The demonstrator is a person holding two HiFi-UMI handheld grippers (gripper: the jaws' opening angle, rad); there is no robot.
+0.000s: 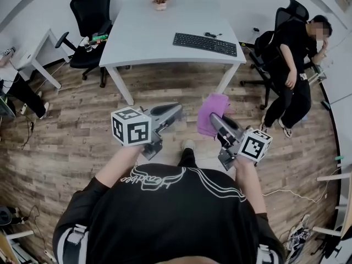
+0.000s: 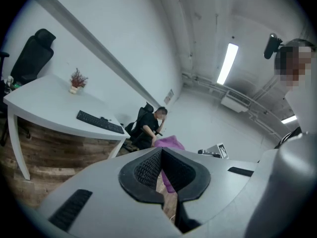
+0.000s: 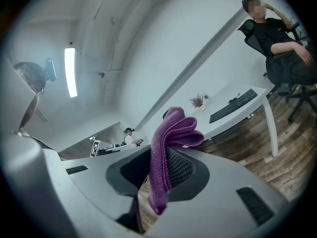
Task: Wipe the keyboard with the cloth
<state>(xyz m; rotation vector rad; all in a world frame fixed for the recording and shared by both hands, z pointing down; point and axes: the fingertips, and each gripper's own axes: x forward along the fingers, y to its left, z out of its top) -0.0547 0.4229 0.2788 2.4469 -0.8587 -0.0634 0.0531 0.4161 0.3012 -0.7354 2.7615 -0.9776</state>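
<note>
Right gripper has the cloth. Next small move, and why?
Probably step forward and carry the right gripper toward the table. Its jaws pinch the purple cloth, but the keyboard lies on the tabletop well ahead of it, and the cloth is nowhere near the keys.

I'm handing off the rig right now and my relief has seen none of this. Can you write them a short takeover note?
Left gripper: shut and empty, held in the air beside the right one.
Right gripper: shut on the purple cloth, which drapes over its jaws.
Keyboard: on the white table, toward its right side in the head view, across open floor from you. Nothing touches it.
Done: the cloth is gripped.
Left: step up to the table and wipe the keyboard with the cloth.
</note>
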